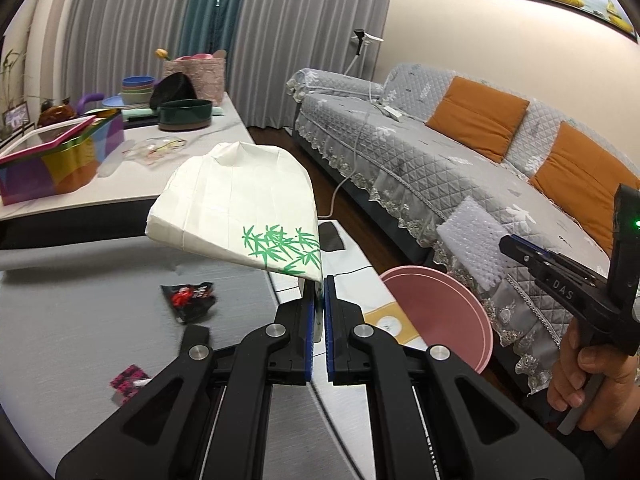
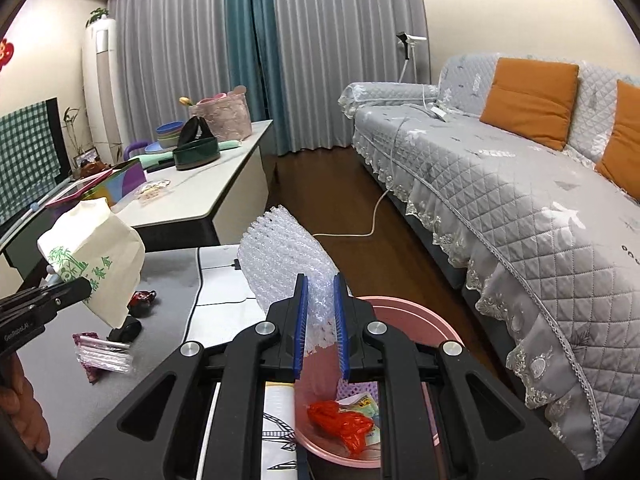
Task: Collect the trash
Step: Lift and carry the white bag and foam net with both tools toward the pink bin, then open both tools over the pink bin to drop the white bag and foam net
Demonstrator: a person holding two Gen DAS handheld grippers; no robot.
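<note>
Hand-held grippers (image 1: 319, 300) (image 2: 321, 304), bag (image 1: 240, 208), bubble wrap (image 2: 286, 256)

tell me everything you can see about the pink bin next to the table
The pink bin is a round, smooth container, plastic by the look of it, standing open-topped on the floor between the grey table and the sofa. Inside lie a crumpled red-orange plastic wrapper, some printed paper scraps and something lilac, hard to identify. The right gripper, shut on a bubble wrap sheet, hangs above its rim. Its base is hidden.
</note>
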